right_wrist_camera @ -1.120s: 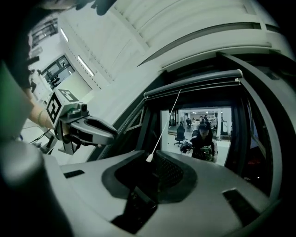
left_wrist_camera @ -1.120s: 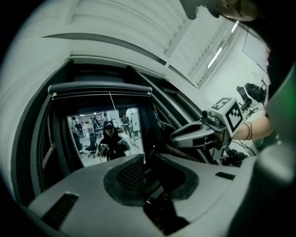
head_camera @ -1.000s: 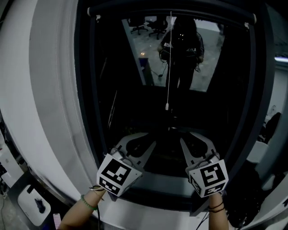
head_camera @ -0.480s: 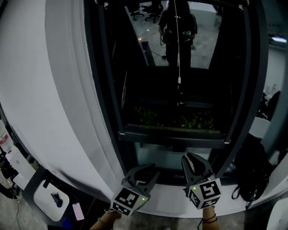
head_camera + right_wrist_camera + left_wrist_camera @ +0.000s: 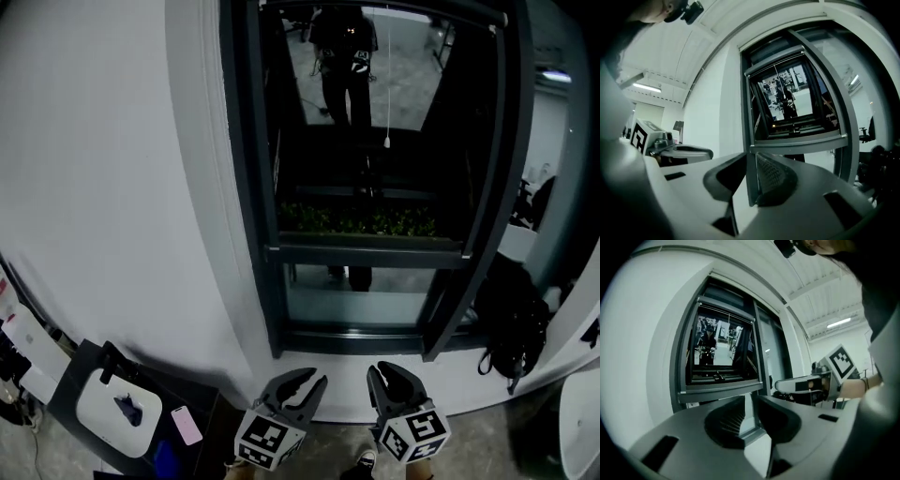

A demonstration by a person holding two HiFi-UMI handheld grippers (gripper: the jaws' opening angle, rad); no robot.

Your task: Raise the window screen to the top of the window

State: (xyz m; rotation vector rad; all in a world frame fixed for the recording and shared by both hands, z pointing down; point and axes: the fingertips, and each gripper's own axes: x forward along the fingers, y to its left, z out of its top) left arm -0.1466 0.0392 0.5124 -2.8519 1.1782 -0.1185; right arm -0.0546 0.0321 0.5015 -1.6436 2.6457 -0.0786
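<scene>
Grey-barred window screen up at top of window, long axis level, side to side, cord straight down. Left gripper and right gripper spread, empty, now back from sill, lower than a second ago.

**White wall**: plain and curved, filling the left of the head view.
**Dark stand**: at the wall's foot, lower left.
**White device**: lies on the stand below the wall, with a small dark mark at its middle.
**Pink phone**: lies flat just beside the device, on the side away from the wall.
**Blue item**: near the phone, too dim to identify.
**Green foliage**: a low band right of the wall.
**Black bag**: well apart from the wall, at far right.
**Ceiling light**: a bright strip high above the wall, in the left gripper view.
</scene>
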